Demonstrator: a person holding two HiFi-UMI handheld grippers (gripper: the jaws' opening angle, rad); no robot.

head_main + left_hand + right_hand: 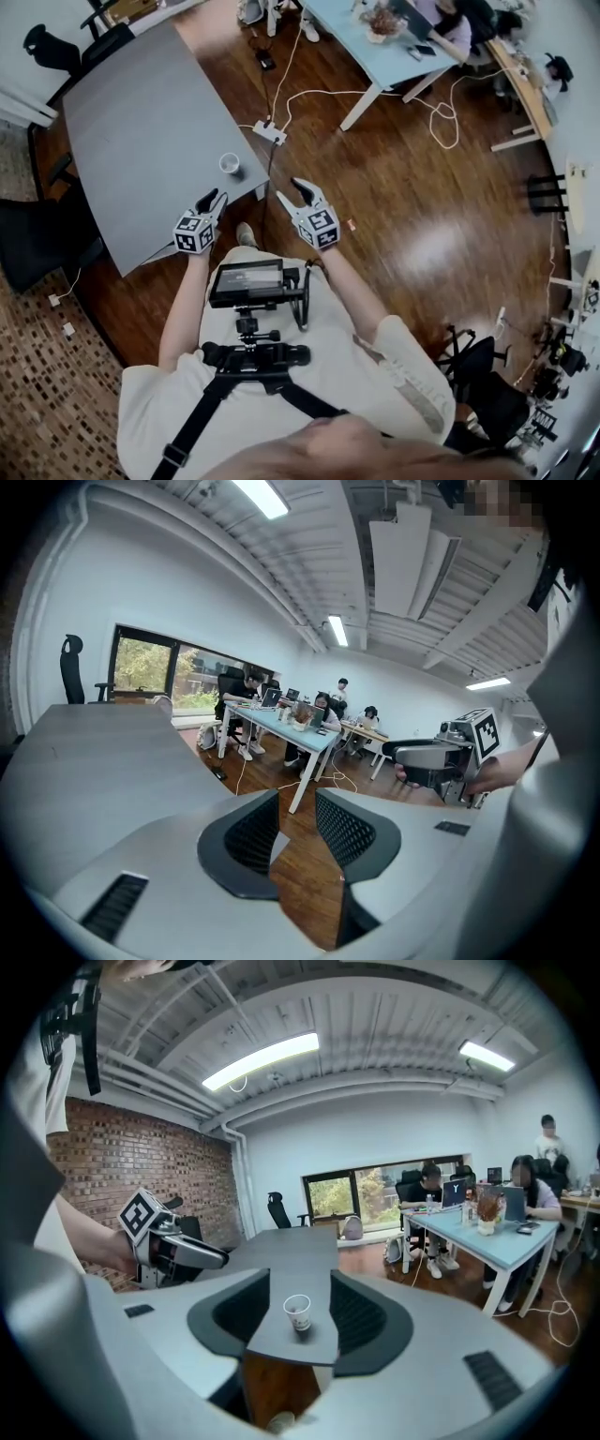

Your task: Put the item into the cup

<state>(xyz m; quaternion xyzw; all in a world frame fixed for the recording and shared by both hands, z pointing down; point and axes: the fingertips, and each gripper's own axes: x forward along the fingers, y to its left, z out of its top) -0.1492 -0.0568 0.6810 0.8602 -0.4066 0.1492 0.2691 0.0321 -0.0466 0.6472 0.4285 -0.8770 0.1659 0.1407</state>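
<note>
A white paper cup [230,164] stands upright near the corner of the grey table [141,141]. My left gripper [214,197] hovers at the table's front edge just short of the cup, open and empty. My right gripper [294,190] is off the table's corner, over the wooden floor, also open and empty. In the right gripper view the cup [297,1312] shows in line between the spread jaws of my right gripper [298,1283], some way ahead. The left gripper view shows my left gripper [298,822] with only floor between its pads. No item to go into the cup shows in either gripper.
A power strip [269,132] and white cables [375,94] lie on the floor beyond the table. A small pale object [351,224] lies on the floor to the right. A light blue desk [375,47] with seated people stands further back. Black chairs [42,234] sit at the left.
</note>
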